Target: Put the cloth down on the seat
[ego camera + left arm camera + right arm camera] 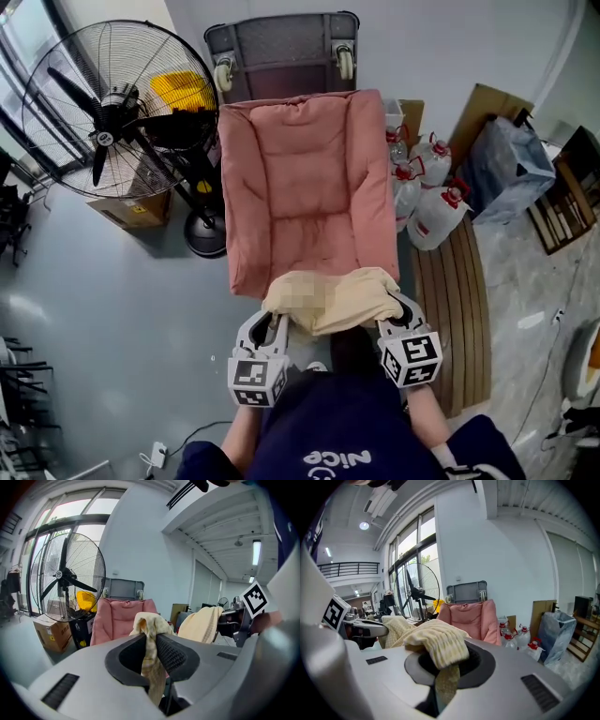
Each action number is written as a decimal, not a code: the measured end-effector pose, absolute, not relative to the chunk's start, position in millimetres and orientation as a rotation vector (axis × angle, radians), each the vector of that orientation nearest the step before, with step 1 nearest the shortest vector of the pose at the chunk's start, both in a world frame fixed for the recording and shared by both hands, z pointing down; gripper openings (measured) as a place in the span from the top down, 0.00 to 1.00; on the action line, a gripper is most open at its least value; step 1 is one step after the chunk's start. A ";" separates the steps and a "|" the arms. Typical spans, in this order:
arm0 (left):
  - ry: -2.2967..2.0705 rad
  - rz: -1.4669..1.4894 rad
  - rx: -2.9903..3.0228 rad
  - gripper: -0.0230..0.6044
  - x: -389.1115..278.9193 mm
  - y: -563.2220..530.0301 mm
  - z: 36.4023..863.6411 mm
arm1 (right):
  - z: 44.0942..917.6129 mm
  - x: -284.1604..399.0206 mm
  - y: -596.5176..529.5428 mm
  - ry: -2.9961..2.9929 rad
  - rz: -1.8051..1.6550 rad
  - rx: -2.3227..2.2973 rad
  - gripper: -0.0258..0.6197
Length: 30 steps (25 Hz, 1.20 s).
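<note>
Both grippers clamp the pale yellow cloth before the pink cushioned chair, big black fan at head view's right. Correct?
No: the big black fan is at head view's left. Left gripper and right gripper clamp the pale yellow cloth before the pink cushioned chair.

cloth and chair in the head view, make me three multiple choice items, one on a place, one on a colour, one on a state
1. In the head view, on which side of the pink chair does the fan stand?
A) right
B) on its seat
C) left

2. What colour is the cloth?
A) blue
B) pale yellow
C) black

3. How is the cloth held?
A) pinched by the left hand-held gripper and the right hand-held gripper
B) lying loose on the seat
C) draped over the fan

Key: 1 C, the fan shows left of the chair; 2 B, its weave is pale yellow in every view; 3 A, each gripper view shows a fold between closed jaws.
</note>
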<state>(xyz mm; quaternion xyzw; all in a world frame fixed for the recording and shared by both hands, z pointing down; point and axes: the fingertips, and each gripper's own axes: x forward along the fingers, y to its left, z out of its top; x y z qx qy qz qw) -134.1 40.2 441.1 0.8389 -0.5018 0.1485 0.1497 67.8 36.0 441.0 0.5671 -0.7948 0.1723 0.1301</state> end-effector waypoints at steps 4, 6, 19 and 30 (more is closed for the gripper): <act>-1.504 0.416 2.370 0.84 -126.8 -5.1 428.7 | 438.5 75.4 -17.7 -2.352 0.495 1.578 0.86; -1.534 0.409 2.359 0.84 -124.3 -29.6 430.2 | 437.2 79.7 -46.6 -2.368 0.495 1.555 0.86; -1.656 0.379 2.284 0.84 -83.3 -167.7 425.8 | 433.7 115.3 -196.1 -2.441 0.441 1.428 0.86; -1.664 0.399 2.285 0.84 -74.5 -243.9 430.6 | 439.6 121.6 -272.2 -2.439 0.432 1.383 0.86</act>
